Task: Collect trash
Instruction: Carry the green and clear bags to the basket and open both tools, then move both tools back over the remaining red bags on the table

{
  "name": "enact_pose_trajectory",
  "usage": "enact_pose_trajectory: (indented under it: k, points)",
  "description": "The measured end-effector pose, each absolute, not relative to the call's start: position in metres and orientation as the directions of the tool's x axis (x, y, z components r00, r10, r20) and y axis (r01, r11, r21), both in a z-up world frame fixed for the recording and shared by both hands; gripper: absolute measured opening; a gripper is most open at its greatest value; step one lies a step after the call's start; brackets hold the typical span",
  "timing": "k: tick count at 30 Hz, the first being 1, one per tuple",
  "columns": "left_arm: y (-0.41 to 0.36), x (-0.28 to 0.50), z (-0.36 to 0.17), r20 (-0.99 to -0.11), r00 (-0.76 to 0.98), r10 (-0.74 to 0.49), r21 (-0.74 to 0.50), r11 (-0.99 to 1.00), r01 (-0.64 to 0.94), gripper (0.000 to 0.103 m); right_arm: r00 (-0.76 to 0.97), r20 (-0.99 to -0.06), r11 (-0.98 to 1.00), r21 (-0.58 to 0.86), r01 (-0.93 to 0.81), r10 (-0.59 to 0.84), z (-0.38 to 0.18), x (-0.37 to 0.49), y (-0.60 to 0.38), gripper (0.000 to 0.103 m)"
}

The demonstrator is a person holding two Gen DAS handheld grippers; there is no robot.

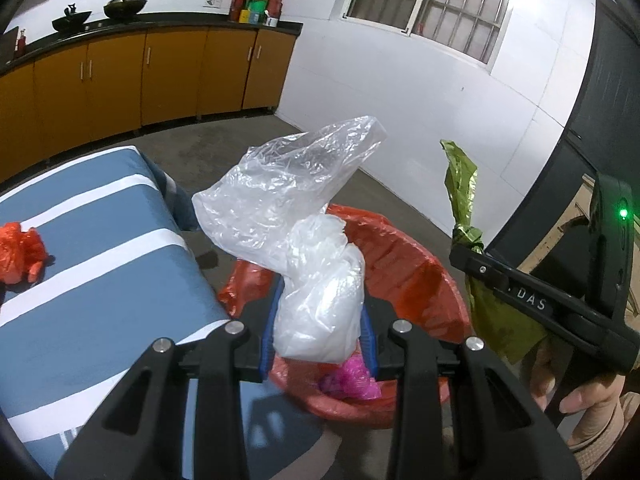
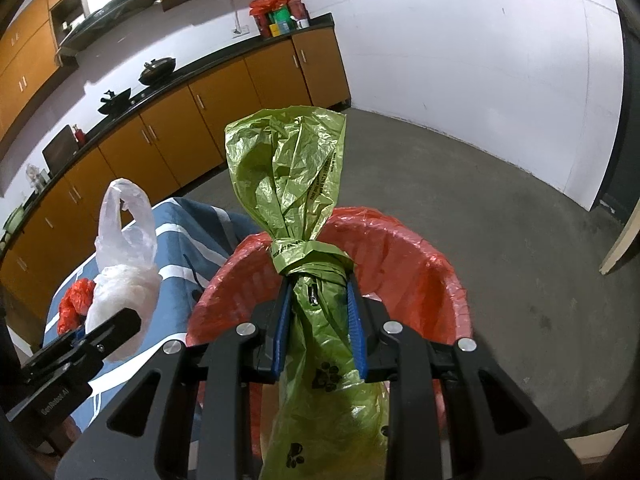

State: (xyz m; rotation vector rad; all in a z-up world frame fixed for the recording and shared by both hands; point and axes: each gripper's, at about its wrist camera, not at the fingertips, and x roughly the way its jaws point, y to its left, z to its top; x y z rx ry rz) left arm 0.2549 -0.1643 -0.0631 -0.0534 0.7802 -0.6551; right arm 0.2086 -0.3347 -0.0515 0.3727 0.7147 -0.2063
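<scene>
Between the blue pads of the left gripper (image 1: 320, 320) a clear plastic bag (image 1: 304, 232) is clamped at its bunched lower part, w/ the crumpled upper part and handles standing up past the fingertips. Same bag is seen from the right wrist view, off to the left, above the striped cloth. The right gripper (image 2: 318, 316) is clamped on a green bag (image 2: 292, 184) just below its knot; paw prints are printed on the lower part, which hangs down toward the camera, and the loose top fans out above the knot. In the left wrist view the right gripper is seen at the right edge, green bag pinched in its tip, w/ a hand (image 1: 580, 392) wrapped round its handle. Directly beyond and below both grippers a red bin (image 2: 420, 248) lined w/ a red plastic liner is seen, open at the top; a pink crumpled bag (image 1: 352, 380) lies inside it. Both held bags are above the bin's rim, approx. over its opening. Left of the bin, a surface covered w/ a blue-and-white striped cloth (image 1: 100, 240) is seen, and a crumpled red bag (image 1: 20, 252) lies on it. Farther back, orange cabinets (image 1: 120, 76) under a dark counter run along the wall, w/ pans and a red-bagged bundle on top; a barred window (image 1: 432, 0) is set in the white wall.
</scene>
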Motion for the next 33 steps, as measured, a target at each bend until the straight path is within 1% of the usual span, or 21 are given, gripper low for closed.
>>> enact_pose_trajectory:
  k: [5, 10, 12, 13, 15, 18, 20, 22, 24, 27, 30, 33]
  points:
    - [-0.177, 0.26, -0.067, -0.648, 0.495, -0.578, -0.292, 0.79, 0.539, 0.036, 0.738, -0.673, 0.906, 0.279, 0.318, -0.052, -0.052, 0.215, -0.343, 0.027]
    - [-0.193, 0.262, -0.075, -0.666, 0.463, -0.585, -0.295, 0.777, 0.556, 0.041, 0.741, -0.67, 0.903, 0.285, 0.32, -0.051, -0.053, 0.214, -0.345, 0.036]
    - [-0.196, 0.263, -0.078, -0.672, 0.454, -0.585, -0.298, 0.774, 0.559, 0.046, 0.741, -0.669, 0.902, 0.286, 0.324, -0.054, -0.053, 0.213, -0.346, 0.044]
    - [-0.197, 0.263, -0.08, -0.674, 0.451, -0.585, -0.299, 0.774, 0.558, 0.049, 0.742, -0.668, 0.901, 0.285, 0.327, -0.058, -0.053, 0.212, -0.346, 0.046]
    - [-0.195, 0.263, -0.082, -0.677, 0.45, -0.583, -0.301, 0.777, 0.553, 0.051, 0.743, -0.667, 0.899, 0.284, 0.333, -0.065, -0.052, 0.212, -0.348, 0.051]
    - [-0.187, 0.264, -0.083, -0.679, 0.462, -0.57, -0.299, 0.79, 0.535, 0.053, 0.742, -0.667, 0.895, 0.284, 0.344, -0.074, -0.051, 0.211, -0.35, 0.053]
    - [-0.177, 0.264, -0.081, -0.673, 0.492, -0.552, -0.288, 0.809, 0.513, 0.058, 0.741, -0.667, 0.896, 0.276, 0.347, -0.081, -0.051, 0.211, -0.349, 0.054]
    - [-0.163, 0.263, -0.079, -0.666, 0.535, -0.52, -0.266, 0.835, 0.481, 0.063, 0.74, -0.667, 0.903, 0.258, 0.345, -0.092, -0.05, 0.212, -0.346, 0.055]
    - [-0.148, 0.261, -0.076, -0.659, 0.576, -0.483, -0.24, 0.861, 0.448, 0.067, 0.74, -0.663, 0.914, 0.223, 0.34, -0.114, -0.048, 0.214, -0.338, 0.059]
    - [-0.116, 0.259, -0.071, -0.65, 0.647, -0.398, -0.179, 0.908, 0.379, 0.073, 0.745, -0.657, 0.934, 0.181, 0.309, -0.119, -0.045, 0.219, -0.323, 0.062]
    - [-0.087, 0.258, -0.069, -0.646, 0.695, -0.317, -0.127, 0.942, 0.312, 0.076, 0.753, -0.654, 0.953, 0.17, 0.249, -0.08, -0.044, 0.229, -0.302, 0.066]
    - [-0.046, 0.256, -0.068, -0.641, 0.734, -0.223, -0.085, 0.972, 0.221, 0.078, 0.754, -0.656, 0.972, 0.16, 0.17, -0.024, -0.045, 0.244, -0.272, 0.067]
